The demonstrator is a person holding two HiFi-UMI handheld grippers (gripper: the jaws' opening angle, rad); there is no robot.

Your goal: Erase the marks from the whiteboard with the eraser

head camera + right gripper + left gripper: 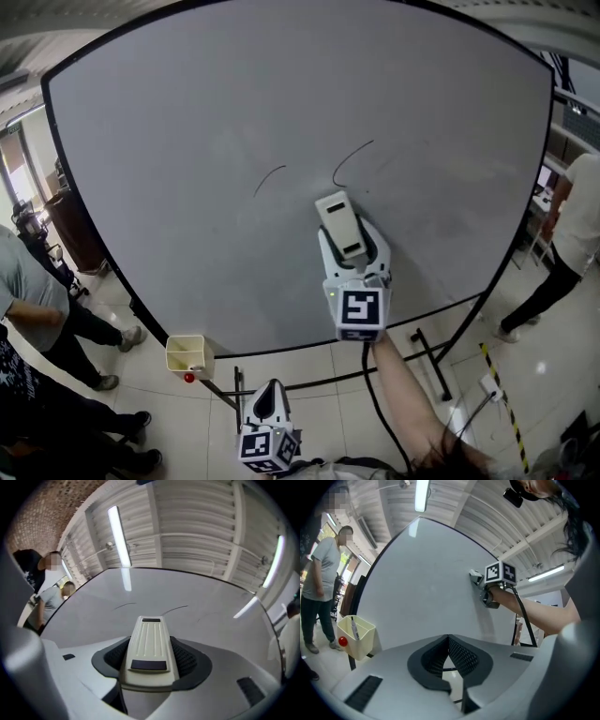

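Observation:
A large whiteboard (187, 141) on a stand fills the head view. Two thin black curved marks are on it: one mark (269, 178) at centre left, another mark (349, 159) just right of it. My right gripper (339, 225) is shut on a cream eraser (339, 223), which is held against the board just below the right mark. The right gripper view shows the eraser (150, 644) between the jaws, with both marks (176, 608) ahead. My left gripper (270, 398) hangs low below the board, jaws shut and holding nothing (447, 656).
A cream marker cup (188, 354) with a pen and a red ball under it hangs at the board's lower left edge. People stand at the left (37, 319) and at the right (572, 234). The stand's legs (427, 352) and a cable lie on the tiled floor.

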